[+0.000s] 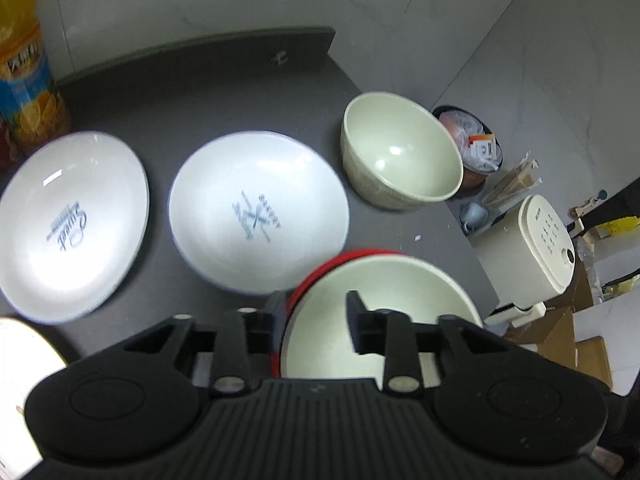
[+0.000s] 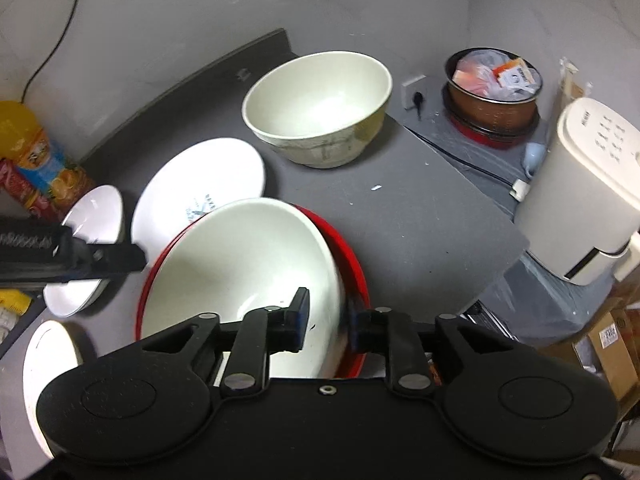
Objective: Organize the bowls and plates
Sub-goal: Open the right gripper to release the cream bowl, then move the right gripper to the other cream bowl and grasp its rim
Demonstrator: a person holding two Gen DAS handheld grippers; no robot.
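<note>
A cream bowl (image 1: 380, 280) sits nested in a red bowl (image 1: 320, 268) at the near edge of the dark table (image 1: 200, 92). My left gripper (image 1: 316, 312) is open and straddles their left rim, one finger outside and one inside. My right gripper (image 2: 328, 320) is open over the right rim of the same cream bowl (image 2: 240, 260) and red bowl (image 2: 348, 248), with a gap beside its inner finger. A second cream bowl (image 1: 400, 160) stands alone farther back. Two white printed plates (image 1: 72, 220) (image 1: 256, 212) lie to the left.
A juice bottle (image 1: 24, 80) stands at the back left. Another white plate (image 2: 48, 368) lies at the near left. Past the table's right edge are a white rice cooker (image 2: 580, 200), a pot holding bags (image 2: 492, 92) and cardboard boxes (image 2: 612, 344).
</note>
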